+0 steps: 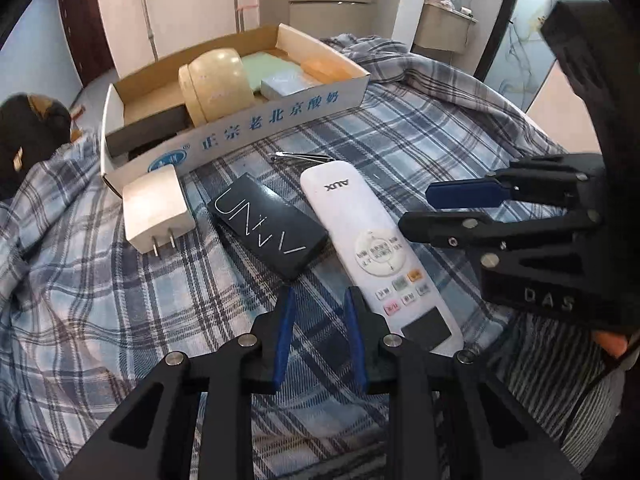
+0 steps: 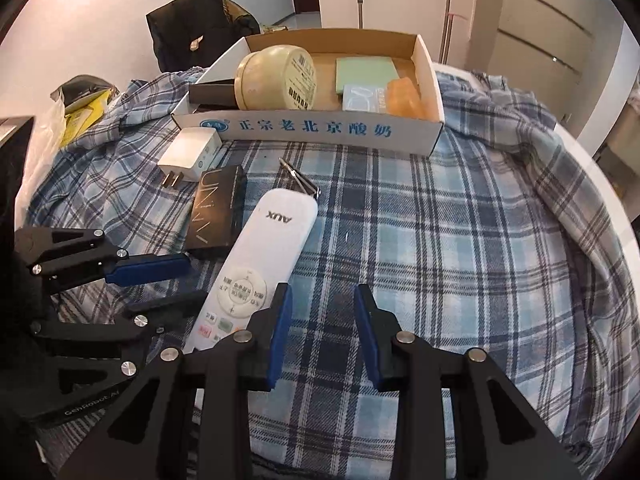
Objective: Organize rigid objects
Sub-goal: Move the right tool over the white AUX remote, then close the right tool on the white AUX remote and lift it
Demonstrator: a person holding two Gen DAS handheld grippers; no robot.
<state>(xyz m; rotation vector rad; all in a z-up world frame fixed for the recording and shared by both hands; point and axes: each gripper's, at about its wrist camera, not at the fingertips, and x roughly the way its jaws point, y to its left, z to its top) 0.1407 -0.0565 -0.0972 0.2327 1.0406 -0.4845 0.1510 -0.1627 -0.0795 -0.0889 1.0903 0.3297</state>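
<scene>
Plaid bedding (image 2: pixel 440 240) held the white remote (image 2: pixel 256 264) beside a black box (image 1: pixel 266 226) and charger (image 1: pixel 154 210), short of the cardboard tray (image 1: pixel 280 114), as both my left gripper (image 1: pixel 320 336) and right gripper (image 2: pixel 323 334) hovered apart and empty, best closing squarely across the remote's narrow sides.

A plaid-covered bed (image 2: pixel 440 240) carries cardboard tray (image 2: pixel 304 130), charger (image 2: pixel 188 156), black box (image 2: pixel 218 212), remote (image 2: pixel 256 264), clippers (image 2: pixel 300 178).
</scene>
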